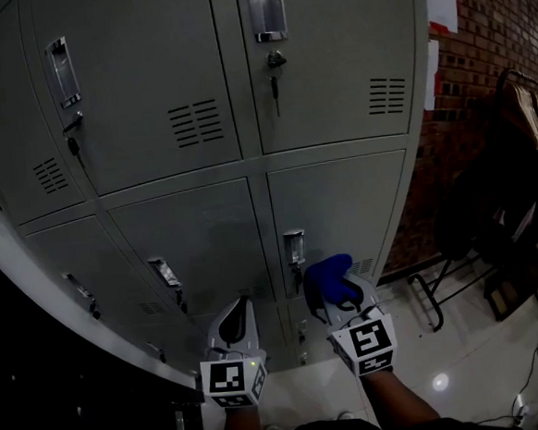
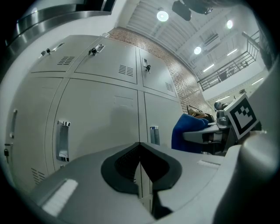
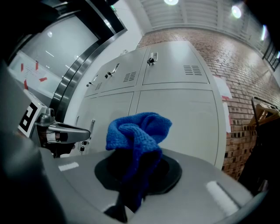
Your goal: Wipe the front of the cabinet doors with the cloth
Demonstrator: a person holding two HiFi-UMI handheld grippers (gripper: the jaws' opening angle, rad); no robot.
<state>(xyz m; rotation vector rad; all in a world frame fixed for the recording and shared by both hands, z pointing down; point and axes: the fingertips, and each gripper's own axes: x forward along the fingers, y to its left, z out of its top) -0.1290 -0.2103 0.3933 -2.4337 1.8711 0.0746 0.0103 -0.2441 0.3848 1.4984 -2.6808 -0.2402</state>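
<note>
A grey metal cabinet (image 1: 205, 224) with several locker doors fills the head view; its doors (image 3: 175, 118) also show ahead in both gripper views. My right gripper (image 1: 335, 292) is shut on a bunched blue cloth (image 1: 328, 277), held low, just short of a lower door near its handle (image 1: 295, 247). The blue cloth (image 3: 138, 135) sticks up from the closed jaws in the right gripper view. My left gripper (image 1: 235, 325) is shut with nothing in it, beside the right one, pointing at the lower doors. In the left gripper view the cloth (image 2: 188, 131) shows at the right.
A brick wall (image 1: 487, 44) runs to the right of the cabinet. A dark rack with hangers and clothing (image 1: 516, 171) stands on the pale floor (image 1: 448, 371) at the right. Keys hang in several door locks (image 1: 274, 70).
</note>
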